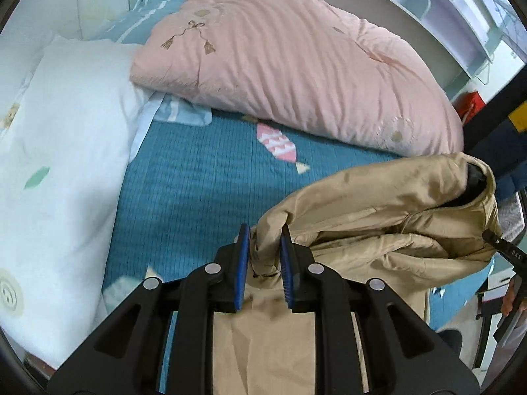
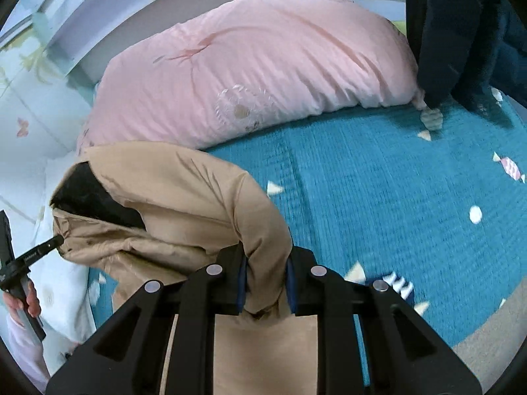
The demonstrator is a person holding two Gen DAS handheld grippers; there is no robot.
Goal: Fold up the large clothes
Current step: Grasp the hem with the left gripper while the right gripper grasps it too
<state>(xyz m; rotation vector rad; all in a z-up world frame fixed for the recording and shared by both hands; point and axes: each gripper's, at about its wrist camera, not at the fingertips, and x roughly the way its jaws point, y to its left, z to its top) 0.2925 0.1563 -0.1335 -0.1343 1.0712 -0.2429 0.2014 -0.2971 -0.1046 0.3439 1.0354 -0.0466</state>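
Below me I see the teal bed cover spread wide, a pink duvet heaped along its far side and a white quilt bunched on the left. The tan jacket hangs above the cover, strung between my two claws. My left gripper has its jaws drawn near together, clamped on a bunched fold of the jacket. My right gripper is likewise pinched on the other end. A dark blue garment hangs over the far right corner of the bed.
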